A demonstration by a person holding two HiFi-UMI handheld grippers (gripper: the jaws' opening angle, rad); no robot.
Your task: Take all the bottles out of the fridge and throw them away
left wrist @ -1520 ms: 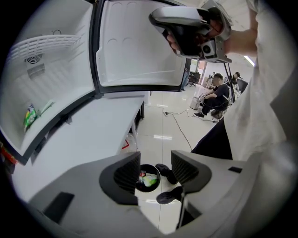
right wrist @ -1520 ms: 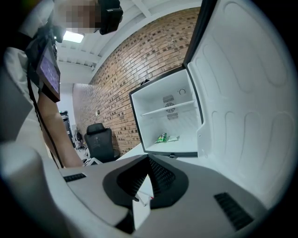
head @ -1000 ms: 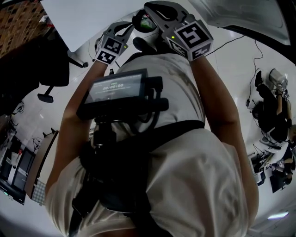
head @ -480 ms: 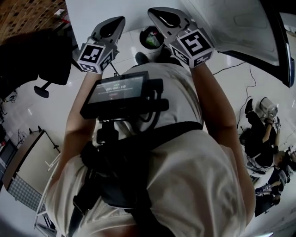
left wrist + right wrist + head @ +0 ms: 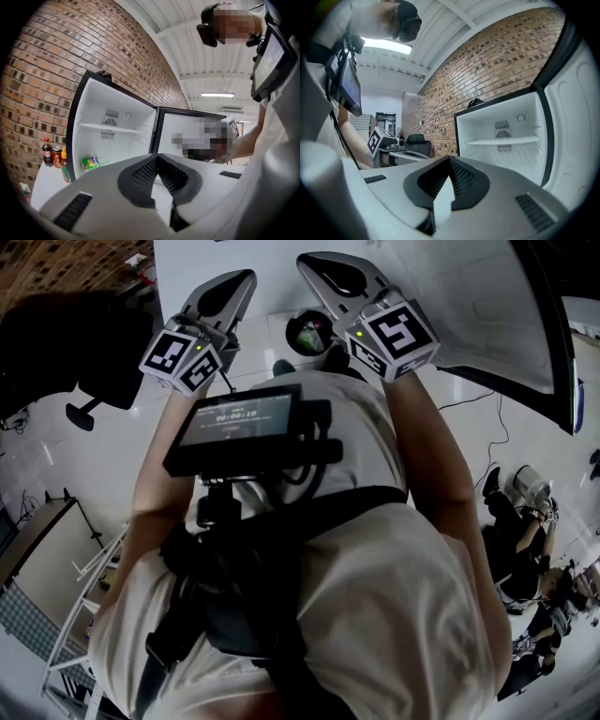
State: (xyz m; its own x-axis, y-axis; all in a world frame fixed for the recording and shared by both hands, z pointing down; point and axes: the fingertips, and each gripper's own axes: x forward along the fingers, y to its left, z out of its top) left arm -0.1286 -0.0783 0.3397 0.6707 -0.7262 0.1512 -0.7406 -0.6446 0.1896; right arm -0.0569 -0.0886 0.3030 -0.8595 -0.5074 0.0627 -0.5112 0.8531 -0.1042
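The fridge (image 5: pixel 93 112) stands open in front of a brick wall, with its door (image 5: pixel 168 126) swung to the right. A green bottle (image 5: pixel 90 162) lies on the fridge floor. A dark cola bottle (image 5: pixel 47 152), a red can (image 5: pixel 56 156) and an orange-capped bottle (image 5: pixel 64 166) stand outside, left of the fridge. My left gripper (image 5: pixel 157 157) is raised toward the fridge; its jaws have just closed a little further and are shut on nothing. My right gripper (image 5: pixel 450 159) is shut and empty, facing the fridge interior (image 5: pixel 506 140). In the head view both grippers, left (image 5: pixel 230 287) and right (image 5: pixel 337 268), are held up.
A round black bin (image 5: pixel 309 332) with something green inside stands on the floor between the grippers. A black office chair (image 5: pixel 94 381) is at the left. A person (image 5: pixel 525 493) sits on the floor at the right, near a cable. The fridge door (image 5: pixel 581 117) fills the right gripper view's right side.
Both grippers have risen in front of the fridge. The left one has lifted more and rolled, its marker cube swinging left. The bin now shows lower between them.
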